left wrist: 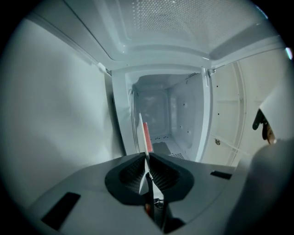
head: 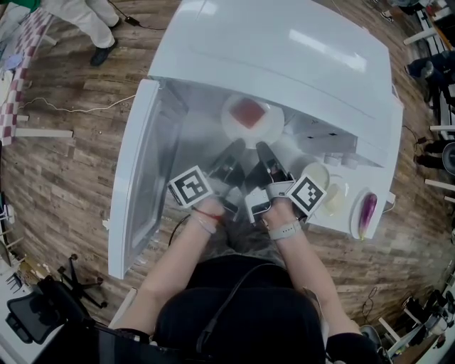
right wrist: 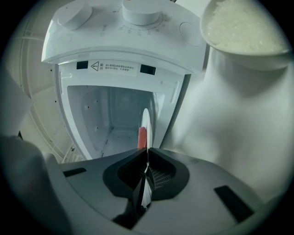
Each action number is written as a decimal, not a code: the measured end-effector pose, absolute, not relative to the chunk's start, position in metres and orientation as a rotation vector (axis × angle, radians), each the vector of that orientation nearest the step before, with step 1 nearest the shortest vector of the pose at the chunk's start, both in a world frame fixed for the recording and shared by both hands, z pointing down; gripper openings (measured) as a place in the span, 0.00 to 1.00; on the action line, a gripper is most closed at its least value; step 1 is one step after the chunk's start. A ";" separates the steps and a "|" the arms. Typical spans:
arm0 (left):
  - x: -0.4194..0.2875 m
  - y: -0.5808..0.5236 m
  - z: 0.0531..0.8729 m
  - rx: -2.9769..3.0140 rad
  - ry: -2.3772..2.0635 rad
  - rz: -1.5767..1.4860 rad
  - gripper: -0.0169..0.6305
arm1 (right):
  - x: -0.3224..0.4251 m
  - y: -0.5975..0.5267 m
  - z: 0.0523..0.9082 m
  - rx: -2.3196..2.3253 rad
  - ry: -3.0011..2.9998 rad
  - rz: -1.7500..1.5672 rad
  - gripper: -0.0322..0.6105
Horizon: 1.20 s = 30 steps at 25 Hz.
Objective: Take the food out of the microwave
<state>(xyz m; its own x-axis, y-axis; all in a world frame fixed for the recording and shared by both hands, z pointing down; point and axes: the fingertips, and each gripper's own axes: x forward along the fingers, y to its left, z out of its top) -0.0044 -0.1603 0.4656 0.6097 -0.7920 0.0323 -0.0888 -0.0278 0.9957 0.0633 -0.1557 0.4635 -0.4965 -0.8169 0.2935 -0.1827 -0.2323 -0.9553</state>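
Observation:
In the head view a white plate (head: 270, 128) with a red slab of food (head: 249, 112) sits inside the open white microwave (head: 284, 57). Both grippers reach into the cavity and hold the plate's near rim. My left gripper (head: 231, 153) grips it on the left, my right gripper (head: 264, 153) on the right. In the left gripper view the plate (left wrist: 140, 131) shows edge-on, clamped between the pads of the left gripper (left wrist: 147, 167), with the red food (left wrist: 145, 135) beside it. The right gripper (right wrist: 147, 165) likewise clamps the plate (right wrist: 146, 121), red food (right wrist: 142, 137) just beyond the jaws.
The microwave door (head: 135, 178) stands swung open at the left. A bowl of white rice (right wrist: 243, 23) sits on a white stand right of the microwave, near a plate with a purple aubergine (head: 367, 212). Control knobs (right wrist: 142, 11) are on the panel. A person (head: 92, 21) stands far left.

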 end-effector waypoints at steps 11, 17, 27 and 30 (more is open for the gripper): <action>-0.001 -0.160 0.465 1.476 -0.724 -0.689 0.08 | 0.067 -0.161 0.463 -1.296 1.791 -1.691 0.12; -0.003 -0.161 0.467 1.501 -0.724 -0.679 0.08 | 0.080 -0.173 0.466 -1.332 1.773 -1.673 0.14; -0.004 -0.162 0.465 1.519 -0.710 -0.672 0.08 | 0.083 -0.183 0.467 -1.304 1.769 -1.647 0.14; -0.002 -0.161 0.464 1.497 -0.702 -0.684 0.08 | 0.083 -0.183 0.465 -1.276 1.761 -1.637 0.13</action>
